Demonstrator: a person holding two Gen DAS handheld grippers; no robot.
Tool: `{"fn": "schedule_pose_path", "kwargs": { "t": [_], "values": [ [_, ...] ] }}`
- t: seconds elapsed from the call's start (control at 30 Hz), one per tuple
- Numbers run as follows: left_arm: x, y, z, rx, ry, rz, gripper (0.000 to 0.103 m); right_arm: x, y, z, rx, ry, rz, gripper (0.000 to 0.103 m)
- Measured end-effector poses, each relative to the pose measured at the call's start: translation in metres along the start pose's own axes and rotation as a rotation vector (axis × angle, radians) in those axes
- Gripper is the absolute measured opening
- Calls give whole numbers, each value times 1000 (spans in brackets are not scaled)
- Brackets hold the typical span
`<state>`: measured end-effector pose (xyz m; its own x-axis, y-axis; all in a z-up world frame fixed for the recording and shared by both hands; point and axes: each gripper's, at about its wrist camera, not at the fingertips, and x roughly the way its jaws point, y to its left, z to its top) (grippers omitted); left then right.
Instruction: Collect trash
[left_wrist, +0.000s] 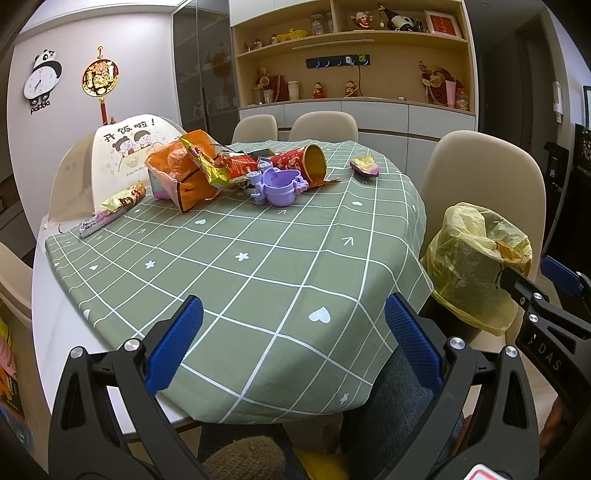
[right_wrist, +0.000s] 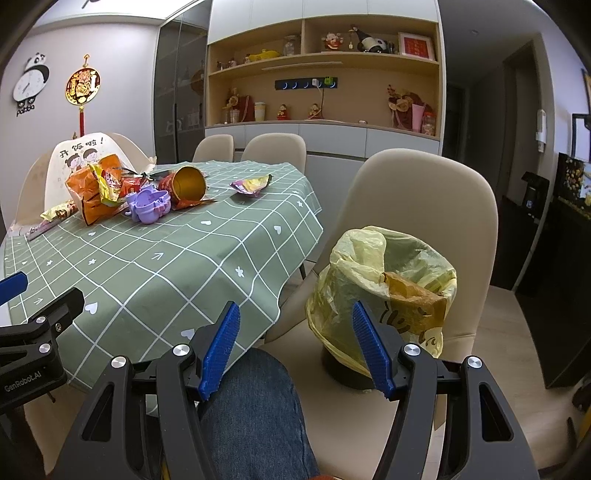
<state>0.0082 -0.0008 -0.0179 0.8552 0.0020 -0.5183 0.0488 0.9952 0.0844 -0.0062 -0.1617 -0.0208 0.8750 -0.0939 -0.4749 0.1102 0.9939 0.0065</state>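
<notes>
Two handheld grippers hang wide apart and empty at the near edge of a dining table (left_wrist: 48, 295) draped in a green checked cloth (left_wrist: 258, 258). Seen from the left wrist, the left gripper (left_wrist: 293, 343) spreads its blue pads (left_wrist: 175, 345) over the cloth's near edge, nothing between them. Seen from the right wrist, the right gripper (right_wrist: 295, 347) is likewise spread and grips nothing — it sits off the table's right edge, above a denim-clad knee (right_wrist: 255, 410) and a beige chair (right_wrist: 417, 221).

Trash lies heaped toward the far left of the table: an orange snack bag (left_wrist: 177, 166), a yellow-green wrapper (left_wrist: 210, 166) on top of it, a red wrapper (left_wrist: 240, 166), and a red cardboard tube (left_wrist: 303, 162) on its side with its gold-lined mouth facing the near edge. A purple plastic toy (left_wrist: 279, 184) rests just in front of the tube, touching the pile. A lone purple-and-yellow wrapper (left_wrist: 365, 165) lies apart, near the far right edge. At the left edge sit a gold-and-brown packet (left_wrist: 123, 197) and a long purplish wrapper (left_wrist: 98, 223).

On the chair seat stands a bin lined with a yellow bag (right_wrist: 384, 291) — a brown paper scrap (right_wrist: 413, 295) already rests inside its open mouth.
</notes>
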Motion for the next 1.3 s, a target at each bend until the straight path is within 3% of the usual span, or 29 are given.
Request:
{"fn": "schedule_pose_path", "kwargs": {
  "t": [1.3],
  "values": [
    [-2, -6, 0, 4, -1, -1, 94, -1, -7, -1, 6, -1, -11, 60]
  ]
}}
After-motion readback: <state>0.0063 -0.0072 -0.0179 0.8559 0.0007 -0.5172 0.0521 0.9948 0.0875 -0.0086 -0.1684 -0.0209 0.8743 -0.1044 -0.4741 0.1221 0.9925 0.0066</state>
